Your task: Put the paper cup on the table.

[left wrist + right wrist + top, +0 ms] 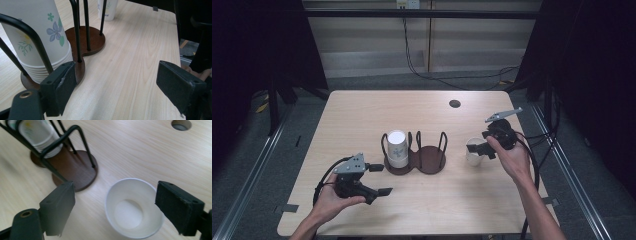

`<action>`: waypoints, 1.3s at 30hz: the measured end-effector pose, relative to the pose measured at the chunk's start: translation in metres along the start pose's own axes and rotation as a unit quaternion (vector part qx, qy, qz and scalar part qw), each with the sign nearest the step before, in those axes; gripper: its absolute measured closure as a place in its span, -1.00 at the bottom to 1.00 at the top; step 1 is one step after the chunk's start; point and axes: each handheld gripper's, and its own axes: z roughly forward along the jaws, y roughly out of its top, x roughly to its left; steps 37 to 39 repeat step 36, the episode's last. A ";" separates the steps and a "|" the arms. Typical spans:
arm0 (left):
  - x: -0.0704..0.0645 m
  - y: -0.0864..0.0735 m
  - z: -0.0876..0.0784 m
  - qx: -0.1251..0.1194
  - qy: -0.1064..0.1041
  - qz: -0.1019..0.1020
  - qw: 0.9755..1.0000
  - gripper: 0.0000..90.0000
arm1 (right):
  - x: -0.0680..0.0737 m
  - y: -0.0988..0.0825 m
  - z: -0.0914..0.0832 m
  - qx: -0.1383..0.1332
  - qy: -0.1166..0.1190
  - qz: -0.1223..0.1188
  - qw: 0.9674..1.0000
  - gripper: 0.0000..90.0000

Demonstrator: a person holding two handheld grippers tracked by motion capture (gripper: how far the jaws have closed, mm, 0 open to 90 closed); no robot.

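Our right tongs (115, 205) hang released above the single paper cup (133, 207), upright on the surface (362, 115) beside the wire holder (430, 157). We should clear its rim (it tips easily). Left tongs (115, 85) wait released.

table (362, 115): pale wood; round hole (455, 104) near far edge; black cables (437, 77) on floor behind
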 end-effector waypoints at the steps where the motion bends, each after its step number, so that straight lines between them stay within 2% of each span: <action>1: 0.000 0.000 0.000 -0.001 0.005 0.000 1.000 -0.64 | 0.002 -0.003 -0.001 -0.008 0.003 0.001 1.000 -0.61; 8: 0.002 0.002 -0.004 -0.006 0.014 0.000 1.000 -0.63 | 0.016 -0.023 -0.010 -0.063 0.009 0.006 0.998 -0.52; 9: 0.002 0.002 -0.004 -0.011 0.016 -0.005 1.000 -0.63 | 0.018 -0.026 -0.011 -0.069 0.008 0.006 0.998 -0.51; 13: 0.001 0.003 -0.007 -0.007 0.018 0.001 1.000 -0.63 | 0.028 -0.037 -0.012 -0.093 0.011 0.009 0.996 -0.51; 16: 0.000 0.000 -0.008 -0.002 0.019 -0.001 1.000 -0.62 | 0.039 -0.045 -0.011 -0.089 0.020 0.007 0.996 -0.55; 19: -0.001 -0.004 -0.013 0.007 0.031 -0.009 0.999 -0.62 | 0.053 -0.051 -0.008 -0.091 0.027 -0.003 0.995 -0.60; 22: -0.004 -0.009 -0.020 -0.005 0.032 -0.015 0.999 -0.60 | 0.065 -0.057 -0.008 -0.102 0.034 -0.009 0.994 -0.66; 24: -0.005 -0.011 -0.022 -0.004 0.031 -0.013 0.999 -0.64 | 0.073 -0.061 -0.005 -0.096 0.036 -0.015 0.995 -0.68; 27: -0.004 -0.015 -0.022 -0.003 0.039 -0.007 0.999 -0.62 | 0.085 -0.071 0.002 -0.118 0.043 -0.007 0.992 -0.68; 28: -0.004 -0.017 -0.021 -0.005 0.042 -0.012 0.999 -0.62 | 0.087 -0.074 0.004 -0.128 0.042 -0.004 0.991 -0.68; 29: -0.003 -0.018 -0.022 -0.007 0.041 -0.015 0.999 -0.62 | 0.091 -0.076 0.007 -0.126 0.041 -0.005 0.991 -0.68; 31: -0.002 -0.020 -0.022 -0.002 0.045 -0.019 0.999 -0.58 | 0.093 -0.078 0.010 -0.128 0.040 -0.012 0.991 -0.68; 34: 0.000 -0.024 -0.022 -0.005 0.052 -0.024 0.998 -0.59 | 0.093 -0.080 0.008 -0.139 0.041 -0.010 0.989 -0.68; 36: 0.001 -0.026 -0.022 -0.005 0.050 -0.033 0.998 -0.59 | 0.091 -0.081 0.008 -0.141 0.038 -0.004 0.989 -0.69; 39: 0.001 -0.026 -0.022 -0.005 0.050 -0.033 0.998 -0.59 | 0.091 -0.081 0.008 -0.141 0.038 -0.004 0.989 -0.69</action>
